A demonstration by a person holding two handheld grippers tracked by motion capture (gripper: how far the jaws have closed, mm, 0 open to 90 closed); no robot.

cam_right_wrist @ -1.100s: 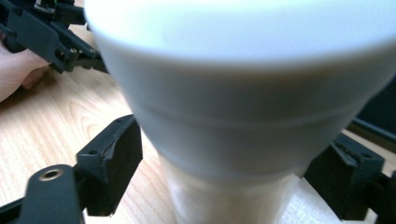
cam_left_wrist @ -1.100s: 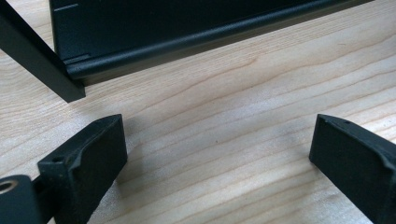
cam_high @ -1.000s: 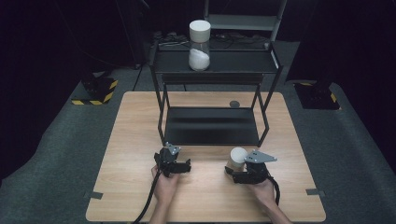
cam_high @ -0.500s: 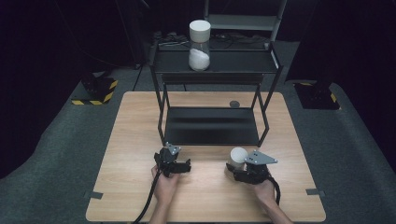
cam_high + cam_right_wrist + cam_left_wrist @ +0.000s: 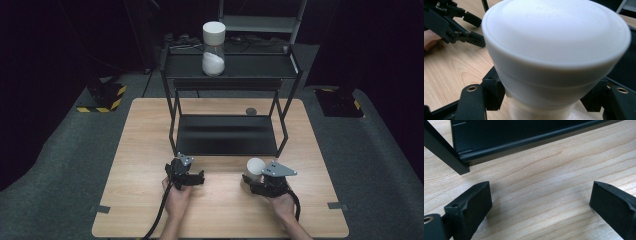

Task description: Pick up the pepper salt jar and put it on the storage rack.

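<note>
The wooden table (image 5: 150, 150) carries a black two-tier rack (image 5: 227, 135) at its far middle; every place below is given from that rack. On the rack's top shelf stands a clear jar (image 5: 213, 42) with a white lid and white powder in its lower part. Just in front of the rack's right front leg, the right gripper (image 5: 252, 179) has just closed its jaws and now clamps a white-capped jar (image 5: 554, 57) beneath the broad lid, the jar standing upright on the table. In front of the rack's left front leg, the left gripper (image 5: 196, 179) rests with jaws spread wide apart over bare wood. No readable writing or brand shows anywhere.
</note>
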